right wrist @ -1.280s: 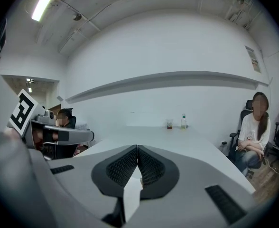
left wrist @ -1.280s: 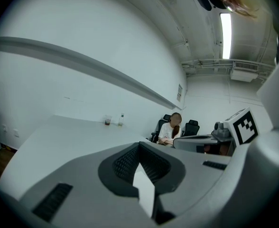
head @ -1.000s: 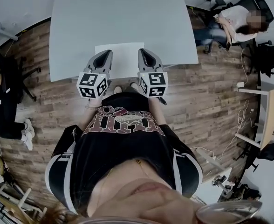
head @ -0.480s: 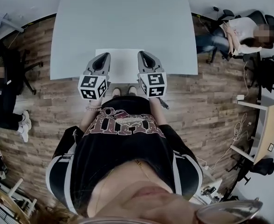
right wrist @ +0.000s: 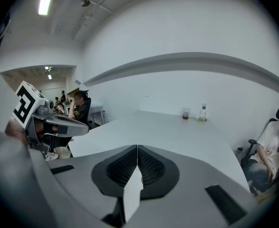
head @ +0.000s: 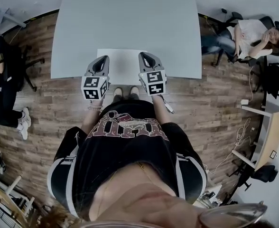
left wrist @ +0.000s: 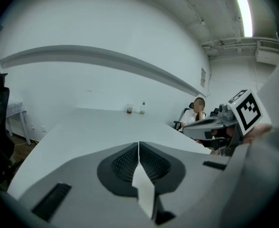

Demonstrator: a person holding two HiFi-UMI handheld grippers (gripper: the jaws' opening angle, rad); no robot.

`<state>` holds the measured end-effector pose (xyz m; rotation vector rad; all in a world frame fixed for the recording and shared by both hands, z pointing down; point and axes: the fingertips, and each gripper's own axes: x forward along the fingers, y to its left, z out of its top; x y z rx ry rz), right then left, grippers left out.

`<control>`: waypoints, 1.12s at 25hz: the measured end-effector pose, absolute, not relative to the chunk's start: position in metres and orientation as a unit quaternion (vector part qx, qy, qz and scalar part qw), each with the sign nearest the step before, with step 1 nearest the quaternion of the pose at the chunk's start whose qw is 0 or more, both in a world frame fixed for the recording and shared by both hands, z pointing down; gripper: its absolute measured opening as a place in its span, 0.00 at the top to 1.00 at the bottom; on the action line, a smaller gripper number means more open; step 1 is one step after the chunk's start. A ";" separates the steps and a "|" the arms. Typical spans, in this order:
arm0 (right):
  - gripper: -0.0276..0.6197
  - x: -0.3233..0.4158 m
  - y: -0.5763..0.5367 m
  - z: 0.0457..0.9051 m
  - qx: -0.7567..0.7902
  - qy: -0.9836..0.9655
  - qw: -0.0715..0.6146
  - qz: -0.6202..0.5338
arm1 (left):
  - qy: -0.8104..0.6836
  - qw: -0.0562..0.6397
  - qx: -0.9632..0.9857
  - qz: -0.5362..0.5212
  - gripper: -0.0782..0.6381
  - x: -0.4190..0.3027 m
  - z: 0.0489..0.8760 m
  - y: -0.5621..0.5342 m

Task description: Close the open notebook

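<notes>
Table [head: 125, 18] with notebook [head: 123, 63], plank floor [head: 210, 108]

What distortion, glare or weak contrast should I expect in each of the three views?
Head view: wide-angle bending curves the table edges; the white notebook barely stands out from it. Left gripper view: dark rounded corners; the ceiling lamp is blown out white. Right gripper view: same dark corners; the wall ledge arches.

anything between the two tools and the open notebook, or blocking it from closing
Nothing visible does. The flat white open notebook lies at the near edge of the grey table, its pages bare. The left tool and right tool, both shut, hang at its side edges.
</notes>
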<state>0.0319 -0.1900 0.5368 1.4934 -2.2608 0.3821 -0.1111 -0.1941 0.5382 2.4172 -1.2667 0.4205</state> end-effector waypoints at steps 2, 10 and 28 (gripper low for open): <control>0.93 0.032 -0.192 0.547 0.531 -0.808 0.214 0.139 | -0.452 0.190 0.856 0.163 0.84 -0.113 0.550 -0.195; 0.93 0.045 -0.183 0.581 0.531 -0.796 0.238 0.165 | -0.450 0.196 0.845 0.212 0.84 -0.113 0.586 -0.186; 0.93 0.037 -0.172 0.670 0.485 -0.779 0.331 0.219 | -0.410 0.264 0.820 0.302 0.84 -0.122 0.682 -0.173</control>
